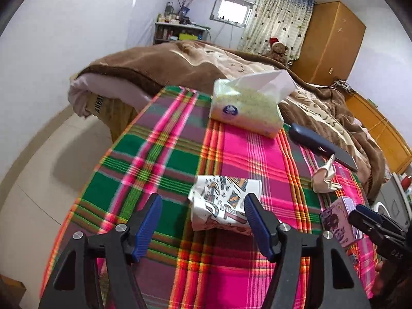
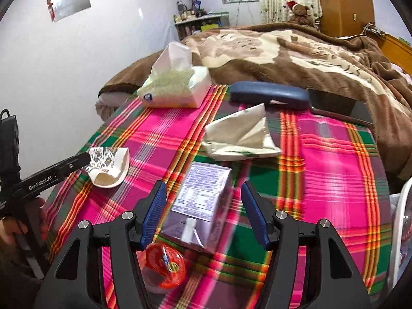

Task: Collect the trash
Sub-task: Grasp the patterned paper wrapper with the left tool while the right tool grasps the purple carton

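Plaid cloth (image 1: 159, 154): left claw (image 1: 203, 221) wide around crushed cup (image 1: 224, 203); right claw (image 2: 203, 211) wide over carton (image 2: 200, 200).

White walls (image 1: 64, 38); small bright window (image 1: 231, 6); patterned curtain (image 1: 278, 23); wooden wardrobe (image 1: 332, 41); cluttered shelf (image 1: 177, 29); brown-blanketed bed (image 2: 296, 54).

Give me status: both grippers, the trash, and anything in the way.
Left gripper open, closing in on crushed paper cup. Right gripper open around purple carton, not gripping. Crumpled wrapper still on cloth. Nothing blocking.
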Demonstrator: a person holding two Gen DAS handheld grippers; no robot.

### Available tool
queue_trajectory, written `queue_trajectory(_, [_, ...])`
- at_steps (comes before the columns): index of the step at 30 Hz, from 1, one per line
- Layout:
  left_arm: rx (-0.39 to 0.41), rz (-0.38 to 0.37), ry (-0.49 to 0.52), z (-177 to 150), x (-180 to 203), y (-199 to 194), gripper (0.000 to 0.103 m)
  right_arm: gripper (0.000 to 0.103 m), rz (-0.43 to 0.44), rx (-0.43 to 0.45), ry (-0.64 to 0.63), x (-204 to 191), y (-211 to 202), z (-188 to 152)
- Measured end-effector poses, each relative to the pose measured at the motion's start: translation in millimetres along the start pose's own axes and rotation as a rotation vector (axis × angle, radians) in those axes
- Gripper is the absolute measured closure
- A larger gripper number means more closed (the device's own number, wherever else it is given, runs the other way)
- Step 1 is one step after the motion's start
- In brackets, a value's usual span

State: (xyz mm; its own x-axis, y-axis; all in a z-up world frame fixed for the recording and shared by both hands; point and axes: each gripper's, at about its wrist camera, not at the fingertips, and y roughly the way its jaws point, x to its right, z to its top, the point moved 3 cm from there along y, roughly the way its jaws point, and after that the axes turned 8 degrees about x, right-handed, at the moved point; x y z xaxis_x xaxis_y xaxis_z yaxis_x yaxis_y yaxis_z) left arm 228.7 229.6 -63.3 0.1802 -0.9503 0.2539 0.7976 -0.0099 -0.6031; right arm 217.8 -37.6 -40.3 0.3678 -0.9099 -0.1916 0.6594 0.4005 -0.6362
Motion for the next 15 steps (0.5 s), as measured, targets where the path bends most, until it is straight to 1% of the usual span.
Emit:
queue_trajectory(2, [-0.026, -0.023, -0.018, -4.0, 0.3, 4.6, 0.037, 0.041, -0.028, -0.016, -0.007, -0.2, 4.3, -0.5])
queue_trajectory(4, [-0.034, -0.053, -0.030, -8.6, 3.0, 6.2, 0.037, 0.041, -0.049, -0.018, -0.010, 0.9, 4.6, -1.5])
queue_trajectory(7, [-0.057, -0.067, -0.004, -15.4, 13.9, 6.9, 0.037, 0.041, -0.056, -0.022, -0.021, 3.8, 1.0, -2.2])
queue_trajectory(11, [-0.075, -0.112, 0.016, -26.9, 34.4, 1.7, 0.037, 0.042, -0.086, -0.013, -0.033, 9.9, -6.5, -0.6])
queue_trajectory(12, [-0.073, -0.123, 0.020, -29.9, 40.3, -1.0, 0.037, 0.043, -0.097, -0.015, -0.041, 11.1, -7.9, -0.9])
queue_trajectory(13, [-0.076, -0.133, 0.019, -32.4, 45.0, -3.3, 0.037, 0.054, -0.103, -0.016, -0.045, 11.7, -6.9, -0.9])
queue_trajectory(14, [-0.082, -0.141, 0.019, -34.6, 49.0, -5.1, 0.037, 0.060, -0.104, -0.017, -0.044, 13.7, -7.2, -1.5])
queue_trajectory(15, [-0.085, -0.146, 0.023, -37.6, 54.3, -8.3, 0.037, 0.060, -0.094, -0.011, -0.033, 16.2, -9.7, -1.8])
